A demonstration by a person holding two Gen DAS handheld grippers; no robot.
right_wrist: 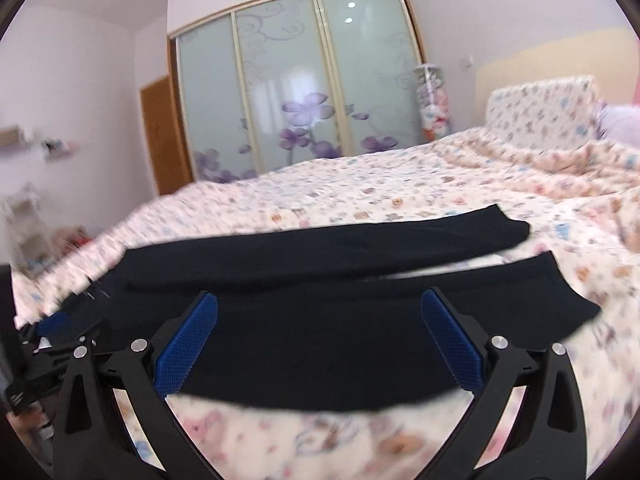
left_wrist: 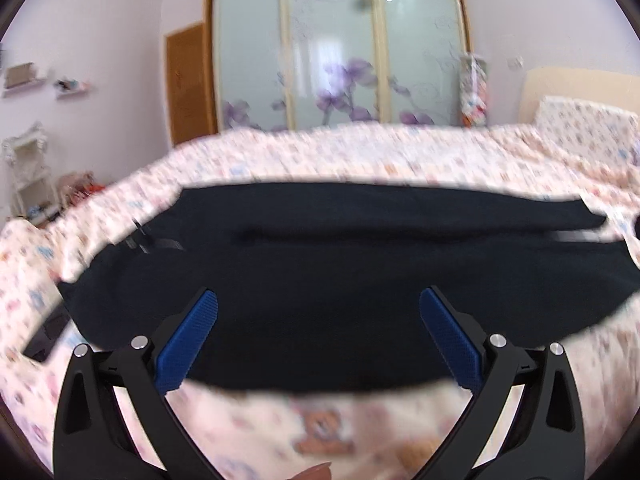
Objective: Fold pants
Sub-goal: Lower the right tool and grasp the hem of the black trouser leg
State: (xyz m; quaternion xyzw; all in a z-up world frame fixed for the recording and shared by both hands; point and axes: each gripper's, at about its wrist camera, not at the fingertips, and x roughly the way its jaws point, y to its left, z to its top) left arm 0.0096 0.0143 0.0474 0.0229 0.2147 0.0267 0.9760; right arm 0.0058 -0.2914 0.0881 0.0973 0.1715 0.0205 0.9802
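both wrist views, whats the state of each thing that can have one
left gripper: open, holding nothing, over the pants
right gripper: open, holding nothing, over the pants
pants: spread flat on the bed, legs side by side, not yet folded
bed: covered with a patterned sheet
wardrobe: sliding doors shut
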